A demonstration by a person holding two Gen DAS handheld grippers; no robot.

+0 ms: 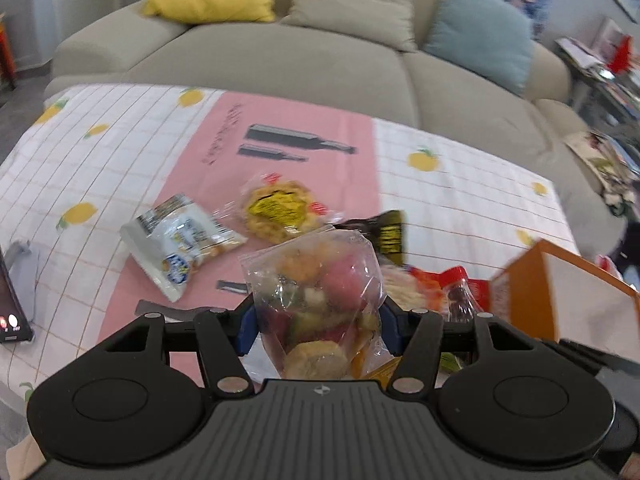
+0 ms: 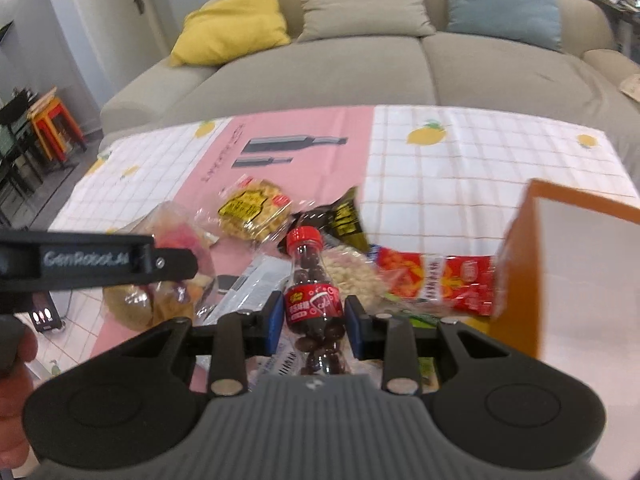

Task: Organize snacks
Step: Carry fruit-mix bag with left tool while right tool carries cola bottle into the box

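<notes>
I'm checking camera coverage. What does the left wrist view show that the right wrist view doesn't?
Only the left wrist view shows the left gripper closed on a clear bag of mixed snacks, and a white-and-blue packet. Only the right wrist view shows the right gripper closed on a red-capped bottle of dark candies, plus stacked stools. Both show the yellow-labelled cracker packet, the orange box and the sofa.

Soft, even indoor light, without hard shadows. Both views are blurred by motion, most at the sofa and the box. Fisheye bends the edges; corners are dark.
</notes>
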